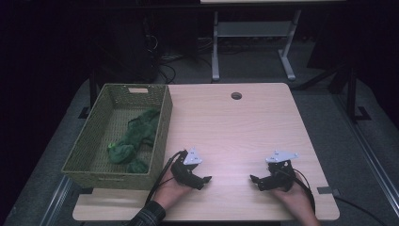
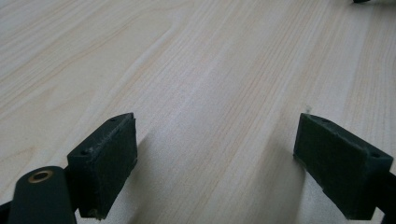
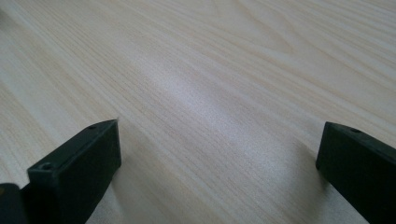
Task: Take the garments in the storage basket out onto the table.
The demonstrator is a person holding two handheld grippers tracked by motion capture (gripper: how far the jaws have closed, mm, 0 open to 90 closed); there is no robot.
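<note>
Green cloth (image 1: 134,141): lying inside wicker basket (image 1: 162,129), apparently stowed. Left gripper (image 1: 205,180), right gripper (image 1: 254,181): fingers spread, empty, resting over bare worktop (image 1: 235,132).

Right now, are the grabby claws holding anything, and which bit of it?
No, nothing is held. The left gripper and the right gripper both rest open over bare table. The green cloth lies untouched in the basket.
</note>
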